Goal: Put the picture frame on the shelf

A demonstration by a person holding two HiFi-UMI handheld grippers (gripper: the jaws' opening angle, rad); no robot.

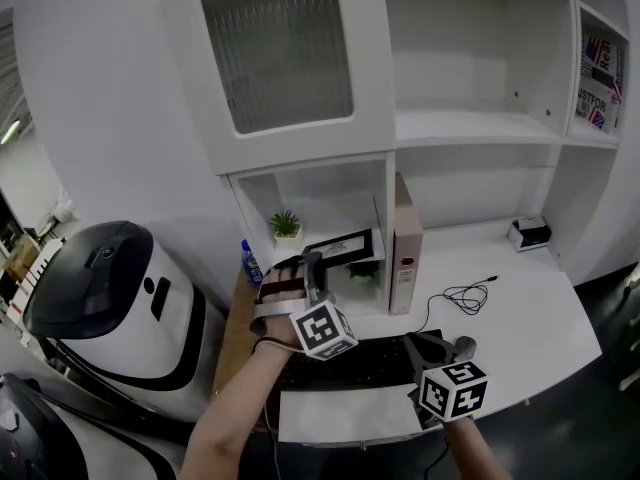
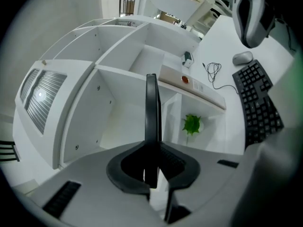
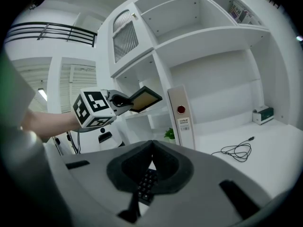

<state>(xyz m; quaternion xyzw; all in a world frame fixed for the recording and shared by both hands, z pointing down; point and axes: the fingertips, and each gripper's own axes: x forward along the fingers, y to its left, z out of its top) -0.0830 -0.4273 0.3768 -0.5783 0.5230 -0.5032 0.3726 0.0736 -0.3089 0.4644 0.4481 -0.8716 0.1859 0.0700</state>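
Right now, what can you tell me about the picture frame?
The picture frame is thin and flat, with a dark rim around a tan panel. The left hand-held gripper is shut on one edge and holds it tilted in the air, in front of the low shelf opening where a small plant sits. Nothing else seems to touch it.

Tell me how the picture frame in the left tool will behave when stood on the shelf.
The picture frame looks stiff: pinched by one edge in the left tool, it shows no bend. Edge-on it is very thin, so it will probably tip easily if stood unsupported. One tool carries it alone, so it is likely light.
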